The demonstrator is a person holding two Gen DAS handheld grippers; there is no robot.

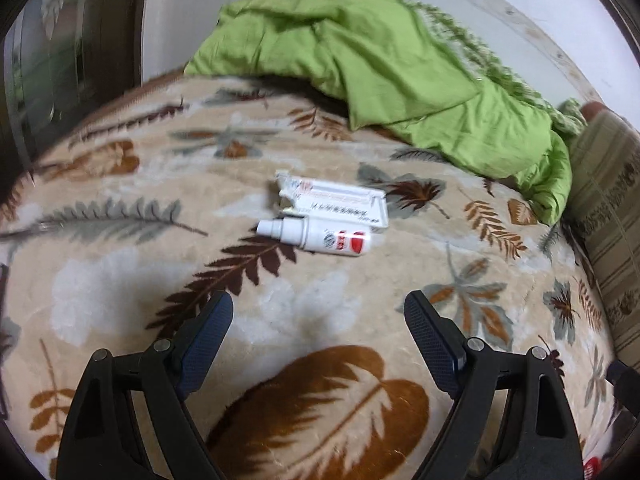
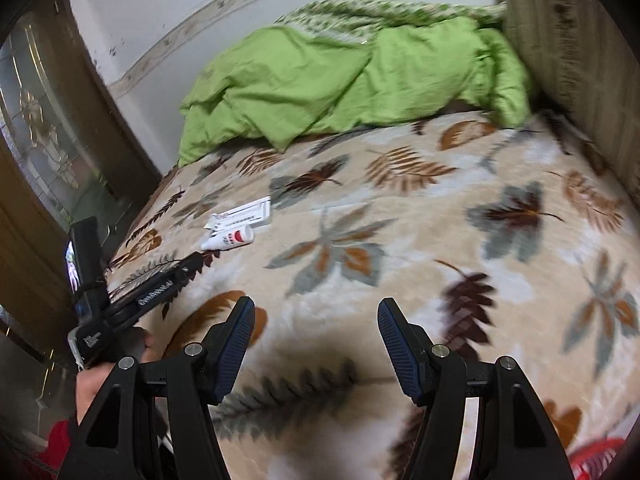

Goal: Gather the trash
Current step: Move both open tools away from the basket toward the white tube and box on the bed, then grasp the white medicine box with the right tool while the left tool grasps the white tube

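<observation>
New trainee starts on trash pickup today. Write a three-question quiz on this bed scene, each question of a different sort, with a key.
1. True or false: the white spray bottle lies on its side on the leaf-patterned blanket, right beside the torn white carton.

2. Which gripper points more directly at the two items?
A. left gripper
B. right gripper
C. neither; both face the wall

3. Fill in: the crumpled quilt at the far end of the bed is ____ in colour.

Key
1. True.
2. A; in the left wrist view the items sit centred ahead of its open fingers, while in the right wrist view they lie far off to the left.
3. Green.
</observation>
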